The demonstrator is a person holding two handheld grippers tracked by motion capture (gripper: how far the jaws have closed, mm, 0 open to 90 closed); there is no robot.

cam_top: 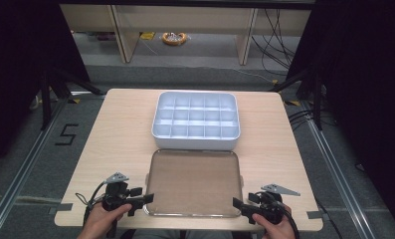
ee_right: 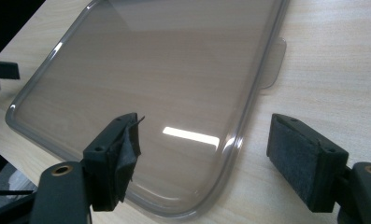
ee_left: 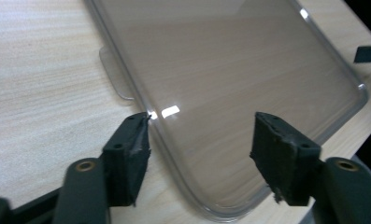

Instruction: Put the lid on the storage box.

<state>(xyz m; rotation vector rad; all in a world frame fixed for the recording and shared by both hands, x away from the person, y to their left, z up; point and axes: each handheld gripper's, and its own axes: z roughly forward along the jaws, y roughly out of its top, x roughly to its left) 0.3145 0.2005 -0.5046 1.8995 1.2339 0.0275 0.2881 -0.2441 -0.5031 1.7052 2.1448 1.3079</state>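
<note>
Your left gripper sits at the near left corner of the transparent lid, and your right gripper sits at its near right corner. Both hands come in from the near edge of the counter.

In the left gripper view, the fingers stand apart at a medium width. The left edge of the lid runs between them, and the pads do not press on it. One finger is over the bare wood just beside the rim, the other is over the lid surface.

In the right gripper view, the fingers are rather wide. The right edge of the lid passes between them, again without any pressing. One finger is above the lid, the other above the wood.

The lid lies flat on the near half of the counter, with a small tab on each short side. Just behind it, almost touching its far edge, stands the white compartment box, with its many small cells open on top.
</note>
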